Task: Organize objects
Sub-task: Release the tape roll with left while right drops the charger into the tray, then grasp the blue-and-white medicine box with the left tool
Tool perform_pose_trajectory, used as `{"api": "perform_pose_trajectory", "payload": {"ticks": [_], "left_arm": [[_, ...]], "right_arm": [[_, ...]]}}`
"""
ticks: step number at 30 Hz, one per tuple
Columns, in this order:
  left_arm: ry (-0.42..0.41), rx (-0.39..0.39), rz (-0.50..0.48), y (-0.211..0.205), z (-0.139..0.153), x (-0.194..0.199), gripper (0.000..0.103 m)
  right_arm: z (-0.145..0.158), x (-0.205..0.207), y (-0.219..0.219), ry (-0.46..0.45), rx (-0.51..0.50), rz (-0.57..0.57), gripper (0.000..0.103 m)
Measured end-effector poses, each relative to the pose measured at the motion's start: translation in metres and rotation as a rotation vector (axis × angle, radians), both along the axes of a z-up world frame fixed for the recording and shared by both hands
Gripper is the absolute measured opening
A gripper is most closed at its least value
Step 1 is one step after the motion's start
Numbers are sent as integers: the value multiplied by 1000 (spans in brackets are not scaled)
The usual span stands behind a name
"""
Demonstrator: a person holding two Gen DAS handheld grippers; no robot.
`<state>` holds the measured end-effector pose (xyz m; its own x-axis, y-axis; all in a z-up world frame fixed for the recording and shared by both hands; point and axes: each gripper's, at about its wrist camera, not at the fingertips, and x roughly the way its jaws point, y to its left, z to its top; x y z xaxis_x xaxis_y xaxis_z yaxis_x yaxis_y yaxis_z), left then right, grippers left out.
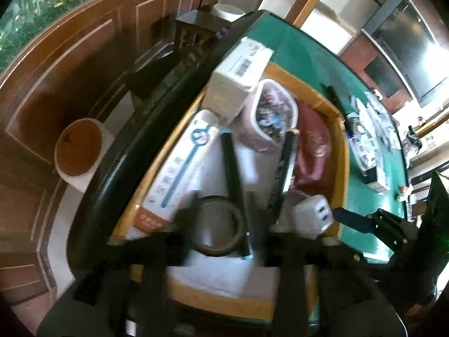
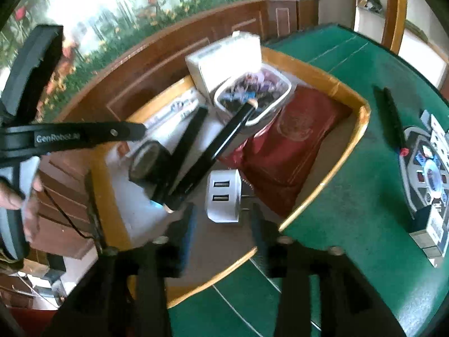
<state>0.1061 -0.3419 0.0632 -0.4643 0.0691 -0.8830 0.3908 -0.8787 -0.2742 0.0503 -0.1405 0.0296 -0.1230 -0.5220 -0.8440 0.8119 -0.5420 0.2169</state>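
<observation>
An open cardboard box (image 1: 341, 140) (image 2: 362, 123) stands on the green table. It holds a white barcode carton (image 1: 238, 75) (image 2: 224, 59), a clear tub of small colourful items (image 1: 273, 112) (image 2: 252, 92), a red pouch (image 1: 311, 151) (image 2: 283, 146), a long white-and-orange carton (image 1: 179, 168), a tape roll (image 1: 219, 224) (image 2: 147, 163), two long black bars (image 1: 231, 163) (image 2: 224, 143) and a white USB charger (image 1: 311, 213) (image 2: 224, 196). My left gripper (image 1: 217, 221) is open above the tape roll. My right gripper (image 2: 221, 224) is open, its pads either side of the charger without pressing it.
On the green felt right of the box lie a black comb-like strip (image 2: 390, 118) and a pile of small packets (image 2: 429, 174) (image 1: 373, 140). A round bin (image 1: 78, 151) stands on the floor by the wood panelling. A hand (image 2: 14, 193) holds the left gripper's handle.
</observation>
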Motion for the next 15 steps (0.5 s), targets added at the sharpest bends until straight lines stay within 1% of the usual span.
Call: {"api": "perform_pose_trajectory", "payload": {"ticks": [1,2,6,8,10,12,15], "left_arm": [[16,2,-1,3,3,0,66],[35,1,-6,7,8,-1,66],[64,-4,-59,27,24,-16,67],[76,3,-105,42,31,-27,68],[79,17,-170,64,35,-42,78],[68,24,-261,93,35,-58,78],[31,35,-401,138,28,-79,78]], "right_arm": [[5,1,5,2,-23,-8,58],[10,1,11,2,-51,-17,60],[26,2,46,-1,-128,-96,78],[27,-3,67,-13,-146,-159,78],[23,-10,91,-35,-147,-228,79],[19,-16,112,-51,-143,-289,80],[11,-24,149,-70,-125,-401,81]]}}
